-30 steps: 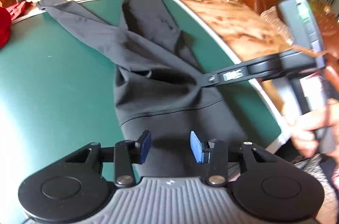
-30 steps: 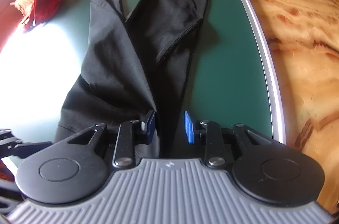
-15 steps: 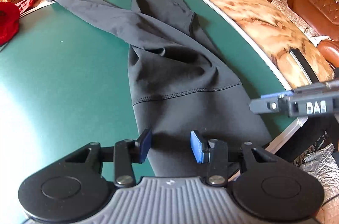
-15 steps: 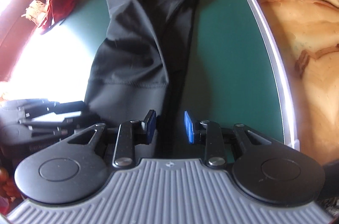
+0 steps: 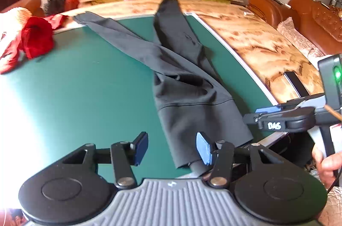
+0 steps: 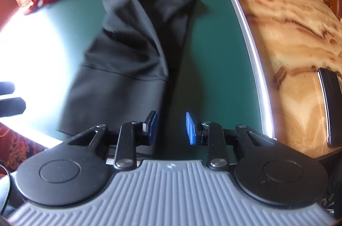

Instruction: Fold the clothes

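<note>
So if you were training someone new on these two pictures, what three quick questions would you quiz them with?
1. True or false: the left gripper is clamped shut on the black trousers.
2. Multiple choice: the red cloth lies (A) on top of the trousers, (B) at the far left of the green mat, apart from the trousers, (C) between the right gripper's fingers.
3. Fill in: the two trouser legs point ____ from the grippers.

Key:
1. False; its jaws stand open with the waist end below them.
2. B.
3. Away; the waist end lies nearest at the mat's near edge.
</note>
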`<action>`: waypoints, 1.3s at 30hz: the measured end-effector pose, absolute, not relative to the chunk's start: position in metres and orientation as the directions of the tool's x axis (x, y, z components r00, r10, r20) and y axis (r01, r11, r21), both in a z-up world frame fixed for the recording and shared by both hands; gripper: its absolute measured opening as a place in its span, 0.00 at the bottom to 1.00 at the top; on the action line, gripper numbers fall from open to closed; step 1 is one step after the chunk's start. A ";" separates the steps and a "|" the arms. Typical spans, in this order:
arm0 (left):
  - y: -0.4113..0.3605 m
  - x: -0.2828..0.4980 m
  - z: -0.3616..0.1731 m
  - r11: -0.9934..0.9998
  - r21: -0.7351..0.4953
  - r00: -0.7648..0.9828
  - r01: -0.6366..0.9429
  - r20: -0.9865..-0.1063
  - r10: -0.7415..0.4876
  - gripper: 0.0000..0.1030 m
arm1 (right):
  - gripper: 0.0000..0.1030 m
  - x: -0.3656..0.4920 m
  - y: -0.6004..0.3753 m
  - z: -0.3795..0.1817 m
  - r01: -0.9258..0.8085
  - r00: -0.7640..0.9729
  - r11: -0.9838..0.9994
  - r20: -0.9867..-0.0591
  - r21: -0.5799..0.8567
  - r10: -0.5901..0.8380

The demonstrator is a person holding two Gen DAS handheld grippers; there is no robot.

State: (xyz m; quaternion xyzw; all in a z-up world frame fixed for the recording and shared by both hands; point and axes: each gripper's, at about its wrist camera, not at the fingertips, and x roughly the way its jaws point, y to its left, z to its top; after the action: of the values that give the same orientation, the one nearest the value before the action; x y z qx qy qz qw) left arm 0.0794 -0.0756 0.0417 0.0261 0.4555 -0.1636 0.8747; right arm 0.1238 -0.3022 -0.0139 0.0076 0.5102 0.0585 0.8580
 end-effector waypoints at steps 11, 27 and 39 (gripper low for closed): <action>-0.042 0.043 0.060 0.968 -0.131 0.511 0.216 -0.829 -0.226 0.60 | 0.53 0.066 -0.281 0.032 -0.141 0.519 0.983 -0.837 0.119 0.176; -0.001 0.149 0.062 0.979 -0.151 0.494 0.134 -0.846 -0.198 0.66 | 0.72 0.121 -0.285 0.047 -0.160 0.623 0.972 -0.746 0.173 0.235; 0.017 0.468 0.001 0.993 -0.105 0.494 0.052 -0.861 -0.117 0.63 | 0.72 0.318 -0.253 -0.007 -0.355 0.612 0.927 -0.720 0.119 0.326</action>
State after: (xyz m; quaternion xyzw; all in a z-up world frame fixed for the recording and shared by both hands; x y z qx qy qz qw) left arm 0.4678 0.0167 0.0012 -0.0324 0.5006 -0.0490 0.8637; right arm 0.3179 -0.2532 -0.0075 -0.0179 0.3973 0.1897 0.8977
